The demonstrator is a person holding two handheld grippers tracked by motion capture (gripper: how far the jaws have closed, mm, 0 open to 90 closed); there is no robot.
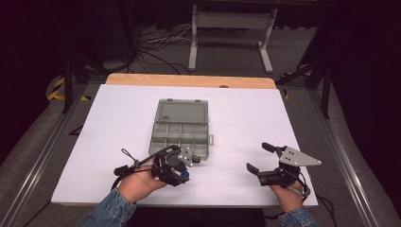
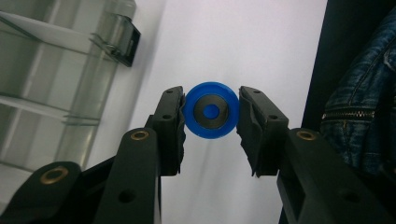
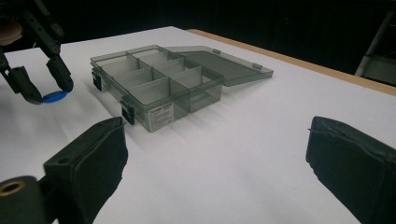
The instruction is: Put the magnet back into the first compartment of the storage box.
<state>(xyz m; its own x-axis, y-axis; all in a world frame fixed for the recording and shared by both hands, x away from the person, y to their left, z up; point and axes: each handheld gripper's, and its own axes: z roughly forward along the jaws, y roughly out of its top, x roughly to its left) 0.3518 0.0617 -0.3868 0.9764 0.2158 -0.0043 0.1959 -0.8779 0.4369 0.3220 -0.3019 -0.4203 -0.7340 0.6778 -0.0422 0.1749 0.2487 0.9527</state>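
Left gripper (image 1: pixel 183 174), at the near left of the white desk (image 1: pixel 283 118), pinching a small blue disc (image 2: pixel 210 110) with a dark ring on its face. Fingers (image 2: pixel 168 126) pressed against the disc's two opposite edges, seen plainly along the jaws in the left gripper view. Disc held just off the desk surface, near the front corner of a smoky clear compartment box (image 1: pixel 182 132); in the right gripper view, visible as a blue sliver (image 3: pixel 55 97) between the tips of the far-off left gripper (image 3: pixel 42 91), just left of the box (image 3: pixel 159 81).

Box lying open at mid-desk, lid folded back flat toward the far side, divided tray toward the near side, black latches on its front wall. Contents of the compartments too unclear to tell.

Right gripper (image 1: pixel 259 158) at the near right of the desk, well apart from box and disc, fingers (image 3: pixel 88 163) spread wide with nothing between them, only bare desk showing in the gap. Grey three-cornered plate (image 1: pixel 298 157) on top of it. Held by a hand (image 1: pixel 286 196) coming in from the bottom edge; denim sleeve (image 1: pixel 106 213) on the left forearm, also showing at the right edge of the left gripper view.
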